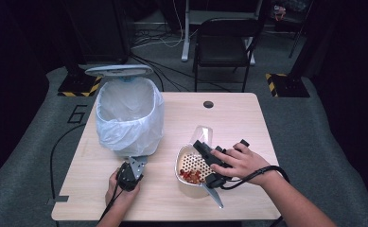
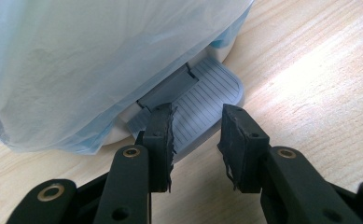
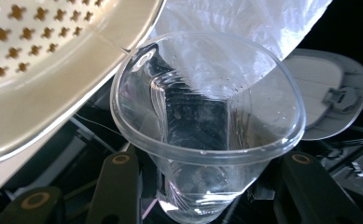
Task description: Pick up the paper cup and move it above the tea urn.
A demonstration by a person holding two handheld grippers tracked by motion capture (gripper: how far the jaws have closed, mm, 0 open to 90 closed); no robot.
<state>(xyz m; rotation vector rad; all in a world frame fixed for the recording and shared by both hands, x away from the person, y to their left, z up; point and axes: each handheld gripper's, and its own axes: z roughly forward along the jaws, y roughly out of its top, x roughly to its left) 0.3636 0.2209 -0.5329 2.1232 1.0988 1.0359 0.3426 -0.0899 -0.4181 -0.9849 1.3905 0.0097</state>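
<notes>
Two grippers work at a wooden table (image 1: 248, 118). The left gripper (image 2: 197, 135) hovers low over the grey ribbed pedal (image 2: 206, 100) at the foot of a bin (image 1: 127, 113) lined with a white bag, lid up; its jaws stand spread, one over the pedal's near edge, the other beside it. The right gripper (image 1: 219, 153) pinches a clear plastic cup (image 3: 207, 130) between its jaws, held above a cream perforated colander (image 1: 191, 165) containing small red pieces (image 1: 191, 176), just right of the bin.

One bin (image 1: 129, 116) at 10 o'clock, one colander (image 1: 191, 165) and one clear cup (image 1: 203, 134) at 5 o'clock; two grippers, left (image 1: 135, 165) and right (image 1: 222, 144).
</notes>
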